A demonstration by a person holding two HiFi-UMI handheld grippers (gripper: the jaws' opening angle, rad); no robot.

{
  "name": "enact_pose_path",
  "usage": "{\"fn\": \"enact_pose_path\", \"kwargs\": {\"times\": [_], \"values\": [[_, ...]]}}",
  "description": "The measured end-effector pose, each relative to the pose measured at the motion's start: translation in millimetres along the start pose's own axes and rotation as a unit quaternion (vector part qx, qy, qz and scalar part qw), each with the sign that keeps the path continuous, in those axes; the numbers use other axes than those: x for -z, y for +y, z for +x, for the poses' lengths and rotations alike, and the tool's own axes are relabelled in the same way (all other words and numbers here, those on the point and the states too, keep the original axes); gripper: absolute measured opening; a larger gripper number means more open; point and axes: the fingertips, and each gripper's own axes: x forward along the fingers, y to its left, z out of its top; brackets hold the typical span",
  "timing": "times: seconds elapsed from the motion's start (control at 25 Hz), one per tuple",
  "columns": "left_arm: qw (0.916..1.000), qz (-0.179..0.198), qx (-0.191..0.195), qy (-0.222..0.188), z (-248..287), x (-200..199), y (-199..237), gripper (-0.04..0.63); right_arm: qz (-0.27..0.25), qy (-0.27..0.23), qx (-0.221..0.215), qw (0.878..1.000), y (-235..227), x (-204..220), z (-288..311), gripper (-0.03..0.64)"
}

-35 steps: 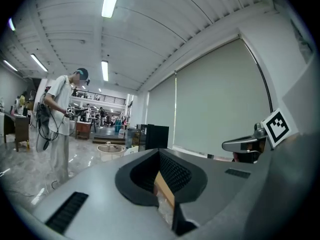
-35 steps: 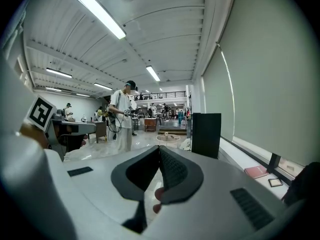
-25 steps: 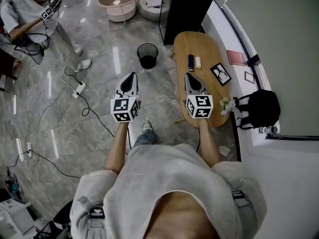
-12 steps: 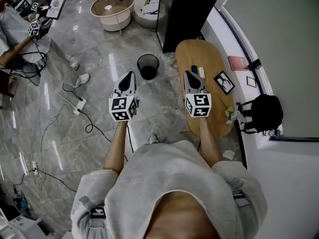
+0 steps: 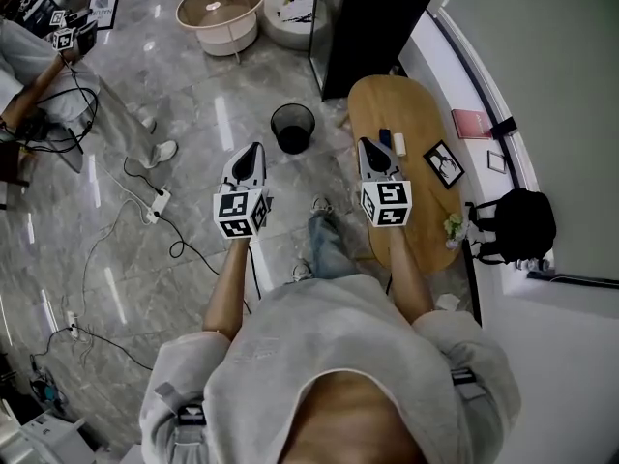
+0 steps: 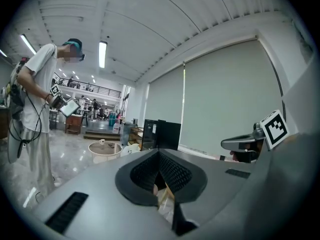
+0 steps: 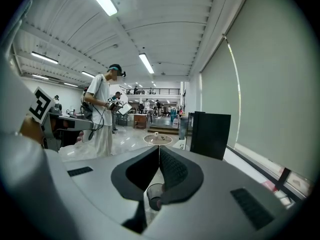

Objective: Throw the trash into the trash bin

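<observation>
Wide grey marble floor (image 5: pixel 193 278) here, glossy under the ceiling lights. At the far end stands a tall black cabinet (image 5: pixel 372 17). Along the right wall there's the oval wooden table (image 5: pixel 426 114). The person with the grippers stands just beside its near end, both arms held out in front.

Beyond the cabinet's left side sits a round white table (image 5: pixel 227 39), and off to the left another person (image 7: pixel 102 124) stands holding a device. A black backpack (image 5: pixel 513 222) leans by the wall, right of the wooden table.

Now the trash bin (image 5: pixel 293 107): black mesh, upright on the floor, close to the table's far left edge. It's ahead of both grippers and roughly between their lines.

The left gripper (image 5: pixel 254 148) hangs over bare floor, nose pointing nearly level. Its pads are pinched together, and a pale, crumpled scrap of trash (image 6: pixel 163 204) is caught between them, low in the jaws. The scrap is well short of the bin.

The right gripper (image 5: pixel 368 146) is over the table's left edge, pads pressed together with nothing in them.

Small stuff on the tabletop: a framed picture (image 5: pixel 443 163), a dark slim object (image 5: pixel 385 137), and a little white one (image 5: pixel 399 144) beside it. A white power strip (image 5: pixel 159 201) lies out on the floor.
</observation>
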Motion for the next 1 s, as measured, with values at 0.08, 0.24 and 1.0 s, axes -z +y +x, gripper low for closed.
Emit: {"fn": "enact_pose_path", "kwargs": {"times": [0.08, 0.24, 1.0], "values": [[1.0, -0.001, -0.005, 0.001, 14, 0, 6, 0.017, 0.0, 0.001, -0.008, 1.0, -5, 0, 17, 0.029], [0.9999, 0.002, -0.014, 0.006, 52, -5, 18, 0.017, 0.003, 0.002, -0.026, 1.0, -17, -4, 60, 0.029], [0.9979, 0.006, -0.064, 0.011, 228, -54, 63, 0.017, 0.011, -0.014, -0.074, 0.997, -109, -66, 248, 0.029]]}}
